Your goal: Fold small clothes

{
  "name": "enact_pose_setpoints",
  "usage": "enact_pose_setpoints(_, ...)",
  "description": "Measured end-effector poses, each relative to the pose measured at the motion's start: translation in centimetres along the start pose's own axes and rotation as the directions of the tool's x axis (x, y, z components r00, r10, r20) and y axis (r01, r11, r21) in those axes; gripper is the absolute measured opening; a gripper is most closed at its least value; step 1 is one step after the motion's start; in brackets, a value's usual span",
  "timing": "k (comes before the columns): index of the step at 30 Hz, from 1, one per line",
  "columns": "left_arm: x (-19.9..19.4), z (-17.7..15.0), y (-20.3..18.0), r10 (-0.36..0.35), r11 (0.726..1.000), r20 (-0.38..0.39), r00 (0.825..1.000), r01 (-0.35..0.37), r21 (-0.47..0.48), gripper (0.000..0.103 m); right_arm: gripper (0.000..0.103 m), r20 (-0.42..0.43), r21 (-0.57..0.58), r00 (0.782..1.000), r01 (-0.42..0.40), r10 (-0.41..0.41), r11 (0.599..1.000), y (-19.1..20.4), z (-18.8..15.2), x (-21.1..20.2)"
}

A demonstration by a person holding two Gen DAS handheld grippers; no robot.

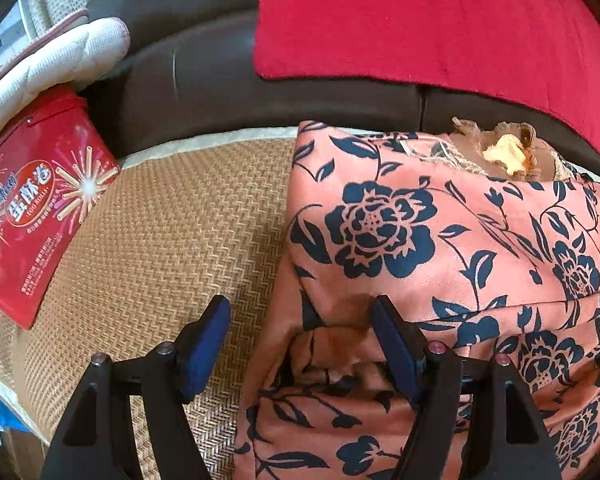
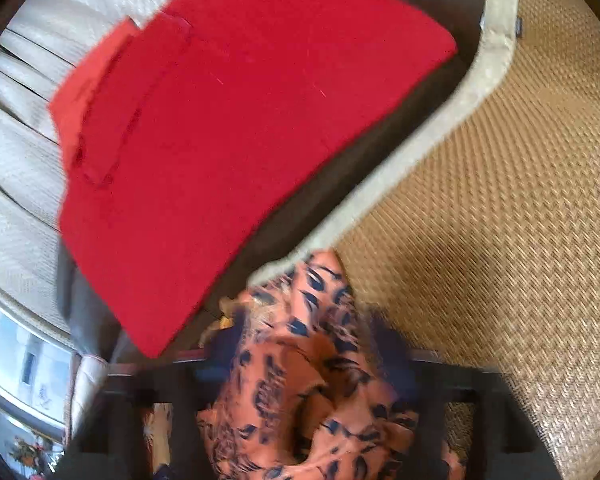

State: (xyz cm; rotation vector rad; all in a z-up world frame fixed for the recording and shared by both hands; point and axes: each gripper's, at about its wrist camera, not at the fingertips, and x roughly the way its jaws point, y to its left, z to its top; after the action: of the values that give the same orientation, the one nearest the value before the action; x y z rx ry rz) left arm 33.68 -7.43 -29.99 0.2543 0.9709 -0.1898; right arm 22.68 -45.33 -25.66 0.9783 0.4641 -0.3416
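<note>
The pink floral garment (image 1: pixel 440 248) is spread on the woven mat (image 1: pixel 172 232), straddled at its edge by the wide-open left gripper (image 1: pixel 300 316), while a bunch of it sits between the right gripper (image 2: pixel 304 344) fingers, grip too blurred to tell.

The left gripper (image 1: pixel 300 340) has black, angular plastic arms with triangular cut-outs, round silver-and-reddish screw heads at the joints and flat blue pads (image 1: pixel 204 352) on its fingers, while the right gripper (image 2: pixel 304 364) shows only blurred dark arms.
</note>
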Motion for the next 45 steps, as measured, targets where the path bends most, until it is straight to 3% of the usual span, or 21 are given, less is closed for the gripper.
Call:
enact_pose_setpoints(1, -0.7, 0.2, 0.1, 0.002, 1.0, 0.033, 0.999, -0.002, -0.009, 0.074, 0.079, 0.031, -0.024, 0.998, -0.058, 0.059, 0.998, 0.6, -0.3, -0.3)
enact_pose_setpoints(4, -2.9, 1.1, -0.1, -0.032, 0.999, 0.143, 0.989, 0.035, -0.02, 0.074, 0.076, -0.045, -0.144, 0.989, -0.148, 0.143, 0.979, 3.0, -0.9, 0.1)
enact_pose_setpoints(6, -3.2, 1.6, -0.8, -0.062, 0.998, 0.177, 0.982, 0.065, -0.013, 0.074, 0.059, -0.083, -0.215, 0.985, -0.165, 0.15, 0.962, 4.1, -1.8, 0.6)
enact_pose_setpoints(8, -2.6, 2.0, -2.0, -0.107, 0.994, 0.162, 0.981, 0.106, 0.015, 0.074, 0.049, -0.137, -0.27, 0.986, -0.128, 0.094, 0.954, 4.4, -2.4, 2.0)
enact_pose_setpoints(10, -1.0, 2.0, -3.2, -0.116, 0.993, 0.106, 0.988, 0.112, 0.043, 0.074, 0.047, -0.223, -0.277, 0.975, -0.075, 0.012, 0.958, 3.6, -2.9, 4.0)
enact_pose_setpoints(11, 0.2, 1.8, -3.8, -0.089, 0.994, 0.045, 0.995, 0.086, 0.063, 0.074, 0.044, -0.274, -0.275, 0.96, -0.026, -0.053, 0.961, 2.9, -3.3, 5.2)
enact_pose_setpoints(12, 1.3, 1.4, -4.1, -0.052, 0.996, -0.008, 0.999, 0.052, 0.077, 0.074, 0.032, -0.303, -0.274, 0.949, 0.003, -0.09, 0.962, 2.3, -3.5, 5.9)
enact_pose_setpoints(14, 1.2, 1.0, -3.9, -0.053, 0.996, -0.01, 0.999, 0.053, 0.071, 0.074, 0.028, -0.303, -0.277, 0.947, 0.019, -0.106, 0.961, 1.7, -3.3, 5.5)
enact_pose_setpoints(19, -0.7, 1.1, -3.5, -0.049, 0.997, 0.043, 0.998, 0.046, 0.059, 0.074, 0.033, -0.186, -0.309, 0.982, -0.028, -0.032, 0.951, 3.3, -2.4, 3.4)
enact_pose_setpoints(21, -1.1, 0.5, -3.1, -0.037, 0.998, 0.045, 0.998, 0.035, 0.05, 0.074, 0.033, -0.225, -0.309, 0.971, 0.004, -0.077, 0.951, 3.6, -2.5, 4.2)
enact_pose_setpoints(23, -0.6, 0.5, -3.5, -0.016, 0.997, 0.022, 1.0, 0.014, 0.08, 0.074, 0.033, -0.331, -0.294, 0.934, 0.031, -0.132, 0.955, 2.6, -3.3, 5.7)
enact_pose_setpoints(24, -0.8, 0.5, -3.4, -0.008, 0.996, 0.027, 1.0, 0.005, 0.089, 0.074, 0.032, -0.301, -0.299, 0.946, 0.028, -0.122, 0.954, 2.7, -3.2, 5.2)
enact_pose_setpoints(26, -2.6, 0.2, -3.5, -0.012, 0.995, 0.085, 0.996, 0.004, 0.095, 0.074, 0.034, -0.303, -0.312, 0.947, 0.006, -0.105, 0.95, 3.6, -2.8, 3.9)
enact_pose_setpoints(29, -6.7, -0.2, -3.3, -0.033, 0.996, 0.188, 0.982, 0.017, 0.085, 0.074, 0.035, -0.264, -0.323, 0.964, -0.085, -0.004, 0.943, 4.3, -2.6, 0.7)
enact_pose_setpoints(31, -9.6, -0.9, -3.0, -0.043, 0.997, 0.242, 0.969, 0.027, 0.07, 0.076, 0.042, -0.24, -0.336, 0.969, -0.13, 0.049, 0.933, 4.8, -2.7, -1.5)
enact_pose_setpoints(32, -10.6, -1.2, -2.9, -0.043, 0.998, 0.258, 0.965, 0.027, 0.063, 0.077, 0.065, -0.223, -0.341, 0.972, -0.147, 0.072, 0.928, 5.1, -2.9, -2.7)
enact_pose_setpoints(33, -11.9, -1.6, -2.6, -0.038, 0.998, 0.278, 0.96, 0.024, 0.055, 0.077, 0.08, -0.194, -0.35, 0.977, -0.152, 0.088, 0.924, 5.3, -3.2, -4.1)
enact_pose_setpoints(35, -14.5, -2.0, -1.9, -0.03, 0.999, 0.317, 0.948, 0.019, 0.038, 0.077, 0.08, -0.132, -0.387, 0.983, -0.17, 0.128, 0.906, 6.3, -3.9, -6.6)
enact_pose_setpoints(39, -18.5, -2.9, -1.5, -0.005, 1.0, 0.388, 0.921, -0.004, 0.022, 0.077, 0.08, -0.103, -0.425, 0.981, -0.195, 0.167, 0.884, 7.5, -5.0, -10.6)
enact_pose_setpoints(45, -23.3, -4.9, -0.5, 0.022, 1.0, 0.436, 0.9, -0.024, -0.002, 0.077, 0.08, -0.077, -0.427, 0.976, -0.217, 0.204, 0.878, 6.9, -7.3, -16.2)
